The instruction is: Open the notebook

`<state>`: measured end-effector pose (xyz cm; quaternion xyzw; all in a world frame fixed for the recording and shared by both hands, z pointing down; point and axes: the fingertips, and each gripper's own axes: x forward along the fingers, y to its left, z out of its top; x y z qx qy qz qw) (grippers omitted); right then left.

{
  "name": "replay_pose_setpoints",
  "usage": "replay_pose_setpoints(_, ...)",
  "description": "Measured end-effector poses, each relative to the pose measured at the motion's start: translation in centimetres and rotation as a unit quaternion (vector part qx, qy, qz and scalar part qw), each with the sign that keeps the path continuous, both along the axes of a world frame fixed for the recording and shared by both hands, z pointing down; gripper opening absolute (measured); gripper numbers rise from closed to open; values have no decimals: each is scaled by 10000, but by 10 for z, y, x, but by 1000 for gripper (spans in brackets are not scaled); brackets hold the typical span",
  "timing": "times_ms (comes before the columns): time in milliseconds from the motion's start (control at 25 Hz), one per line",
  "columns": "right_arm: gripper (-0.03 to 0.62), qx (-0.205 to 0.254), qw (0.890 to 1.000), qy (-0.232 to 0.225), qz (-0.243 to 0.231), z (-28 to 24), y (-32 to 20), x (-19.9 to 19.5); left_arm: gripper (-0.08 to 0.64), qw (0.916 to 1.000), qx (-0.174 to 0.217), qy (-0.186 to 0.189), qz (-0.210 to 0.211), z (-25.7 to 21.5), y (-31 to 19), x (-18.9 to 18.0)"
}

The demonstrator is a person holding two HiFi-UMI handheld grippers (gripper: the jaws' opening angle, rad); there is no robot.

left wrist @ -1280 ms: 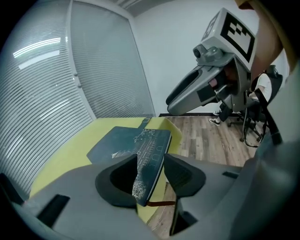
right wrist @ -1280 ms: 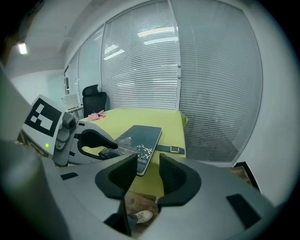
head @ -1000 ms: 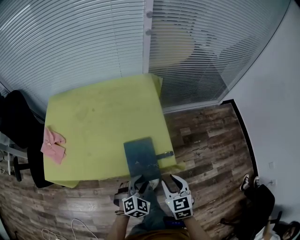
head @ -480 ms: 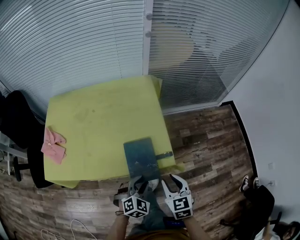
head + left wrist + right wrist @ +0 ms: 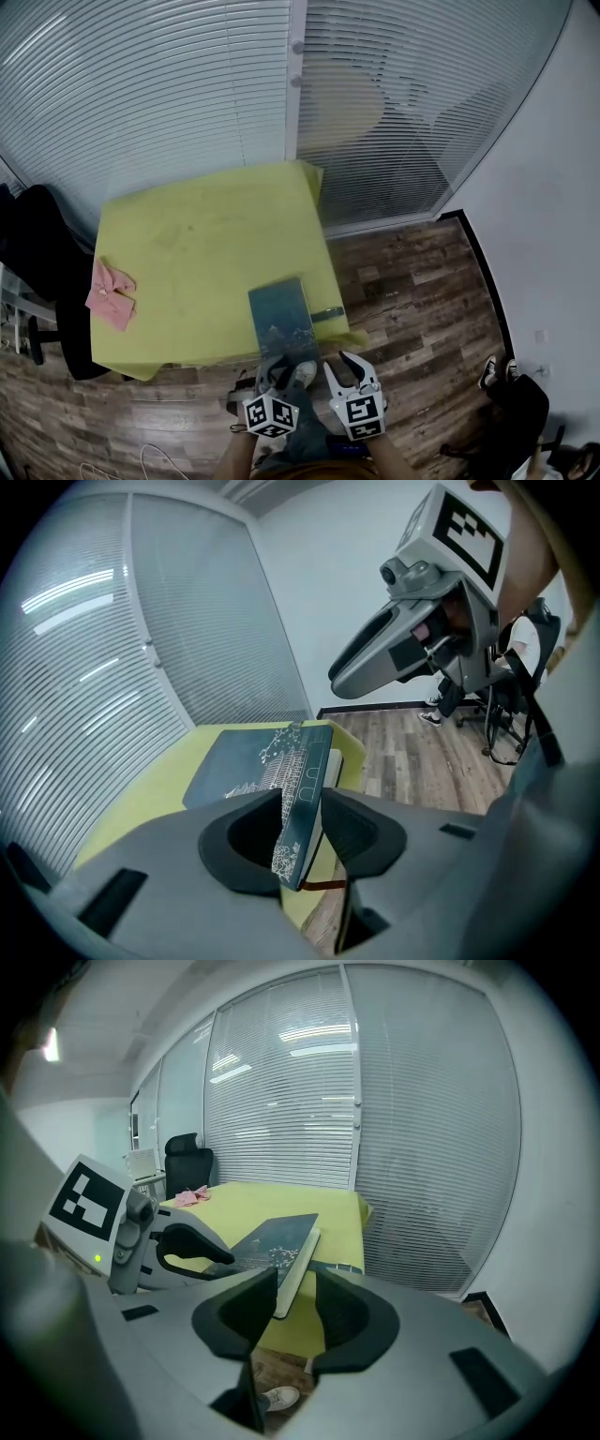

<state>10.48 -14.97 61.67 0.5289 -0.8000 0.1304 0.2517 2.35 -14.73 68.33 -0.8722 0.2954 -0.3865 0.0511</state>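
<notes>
Jaws of L gripper (image 5: 302, 797), L gripper view: apart w/ the near corner of the closed notebook (image 5: 248, 761) between them, just been closing, pads not clearly pressing yet. R gripper view: R gripper (image 5: 295, 1283) jaws apart too, just been closing, notebook corner at the gap's mouth, not gripped. Head view: notebook lies flat at near right edge of yellow table (image 5: 187, 244), both grippers side by side just off that edge.
</notes>
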Motion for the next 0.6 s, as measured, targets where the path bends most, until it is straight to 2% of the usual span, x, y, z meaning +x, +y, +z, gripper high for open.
replay_pose_setpoints(600,129,235,9997,-8,-48,-23,6,-9,86,9997,223,16,-86,-17,7,-7)
